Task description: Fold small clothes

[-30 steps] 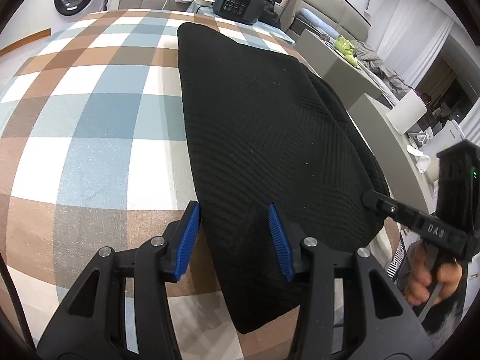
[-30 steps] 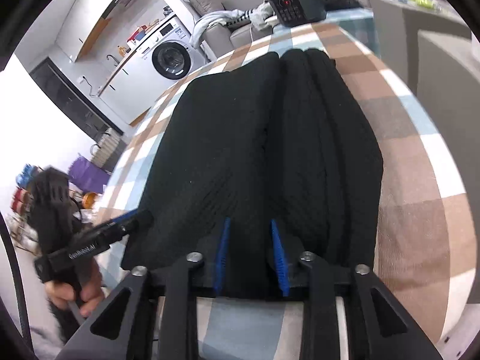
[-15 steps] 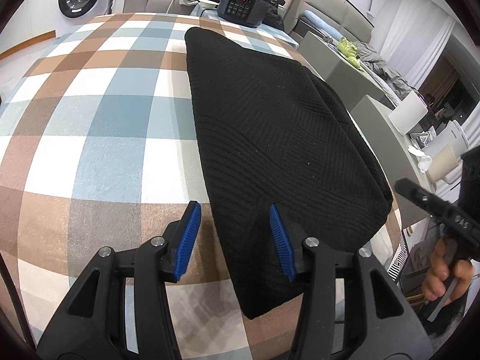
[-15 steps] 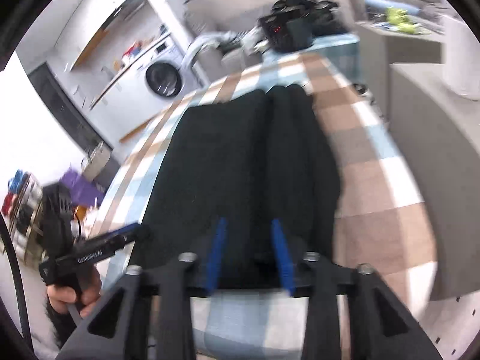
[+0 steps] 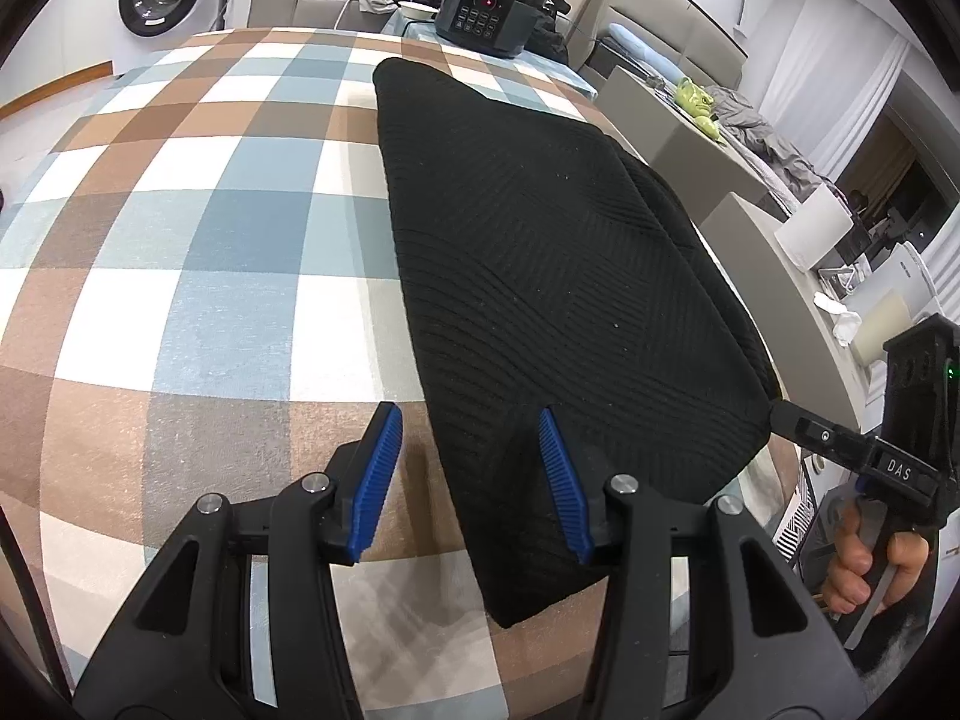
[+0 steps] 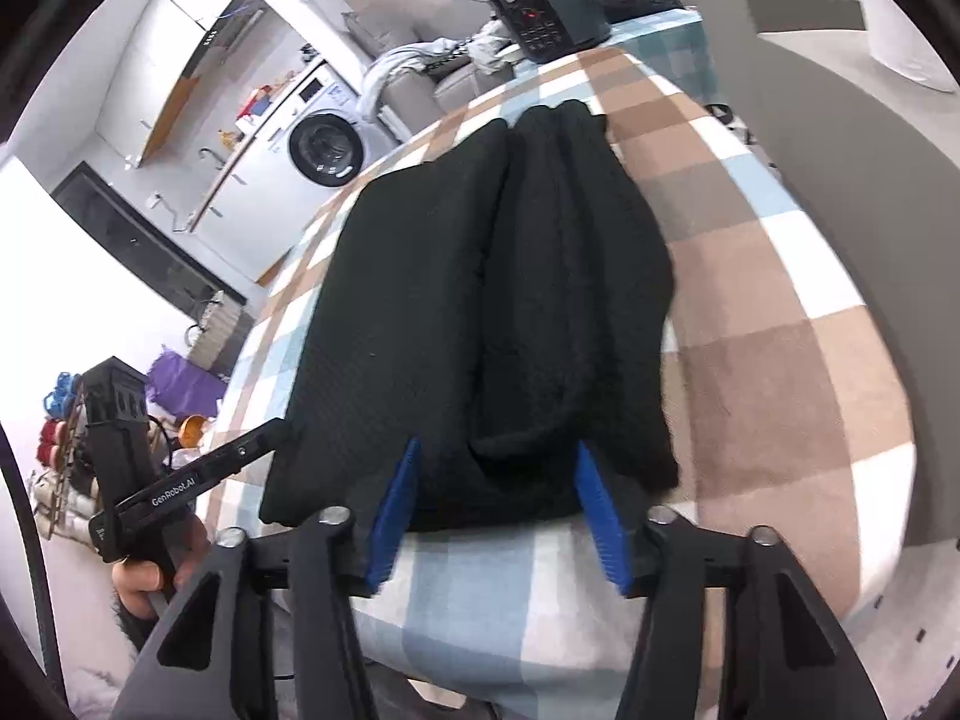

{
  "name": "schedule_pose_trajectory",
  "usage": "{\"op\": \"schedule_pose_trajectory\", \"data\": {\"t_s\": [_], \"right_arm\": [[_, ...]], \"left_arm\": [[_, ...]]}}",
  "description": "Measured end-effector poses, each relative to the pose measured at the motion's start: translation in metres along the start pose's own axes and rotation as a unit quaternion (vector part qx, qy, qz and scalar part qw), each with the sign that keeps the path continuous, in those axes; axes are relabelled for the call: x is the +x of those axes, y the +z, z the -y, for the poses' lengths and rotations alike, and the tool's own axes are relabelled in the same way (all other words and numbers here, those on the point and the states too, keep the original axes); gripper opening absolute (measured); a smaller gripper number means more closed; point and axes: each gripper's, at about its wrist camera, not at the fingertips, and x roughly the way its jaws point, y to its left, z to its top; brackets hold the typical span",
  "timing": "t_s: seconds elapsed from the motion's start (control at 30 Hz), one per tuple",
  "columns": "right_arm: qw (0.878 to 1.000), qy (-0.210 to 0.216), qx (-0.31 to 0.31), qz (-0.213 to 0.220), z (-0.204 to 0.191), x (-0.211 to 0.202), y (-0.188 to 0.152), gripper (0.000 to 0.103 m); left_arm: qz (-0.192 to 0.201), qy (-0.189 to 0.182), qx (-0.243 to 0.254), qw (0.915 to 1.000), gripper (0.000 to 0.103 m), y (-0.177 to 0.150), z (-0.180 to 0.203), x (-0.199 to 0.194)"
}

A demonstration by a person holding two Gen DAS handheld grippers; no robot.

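Both sets of blue fingers (image 6: pixel 396 510) stand apart, gripping nothing: the right gripper (image 6: pixel 495 510), jaws just opening, straddles the black knit garment's (image 5: pixel 558 276) near edge; the left gripper (image 5: pixel 471 480) hovers alongside. Garment lies folded lengthwise, ribbed, on the checked tablecloth (image 5: pixel 198 252).

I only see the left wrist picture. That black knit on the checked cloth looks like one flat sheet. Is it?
Observer: No. In the right wrist view the black knit has a thick folded-over band running along its right side.
Operator: I can see only the tip of the other claw at the knit's edge. Is it gripping?
Observer: No. The right claw has just been opening. Its blue pads stand apart with the knit's near edge between them, not pinched.
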Motion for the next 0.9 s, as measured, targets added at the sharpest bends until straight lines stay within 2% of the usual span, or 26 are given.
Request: {"op": "schedule_pose_trajectory", "data": {"t_s": [0.17, 0.23, 0.3, 0.4, 0.5, 0.6, 0.67, 0.73, 0.8, 0.83, 0.9], "right_arm": [[0.999, -0.029, -0.045, 0.01, -0.013, 0.019, 0.005, 0.059], [0.996, -0.051, -0.067, 0.026, -0.021, 0.024, 0.008, 0.057], [0.994, -0.067, -0.083, 0.035, -0.026, 0.032, 0.012, 0.036], [0.99, -0.081, -0.104, 0.04, -0.034, 0.034, 0.018, 0.01], [0.985, -0.082, -0.125, 0.082, -0.048, 0.009, 0.024, 0.006], [0.977, -0.113, -0.142, 0.112, -0.057, -0.017, 0.026, 0.004], [0.976, -0.133, -0.136, 0.107, -0.047, -0.019, 0.025, 0.004], [0.979, -0.146, -0.111, 0.085, -0.028, -0.007, 0.025, 0.004], [0.99, -0.116, -0.059, 0.047, -0.008, 0.005, 0.025, 0.005], [0.992, -0.106, -0.046, 0.045, -0.002, 0.005, 0.023, 0.005], [0.995, -0.085, -0.033, 0.048, 0.005, 0.001, 0.023, 0.014]], "left_arm": [[0.001, 0.003, -0.007, 1.0, 0.044, -0.001, -0.005, -0.002], [0.002, 0.003, -0.007, 1.0, 0.044, -0.001, -0.006, -0.002], [0.001, 0.004, -0.008, 1.0, 0.044, -0.002, -0.006, -0.002], [0.001, 0.002, -0.008, 1.0, 0.044, -0.002, -0.004, -0.001], [0.005, 0.0, -0.005, 1.0, 0.044, -0.001, -0.001, -0.005], [0.009, 0.0, -0.002, 1.0, 0.044, 0.002, 0.0, -0.007], [0.011, -0.002, -0.003, 0.9999, 0.044, 0.003, 0.0, -0.007], [0.01, -0.005, -0.006, 0.9999, 0.044, 0.003, 0.0, -0.004], [0.005, -0.006, -0.006, 1.0, 0.044, 0.003, 0.001, 0.0], [0.004, -0.007, -0.004, 1.0, 0.044, 0.002, 0.002, 0.0], [0.003, -0.009, 0.0, 1.0, 0.044, 0.001, 0.004, 0.0]]}}
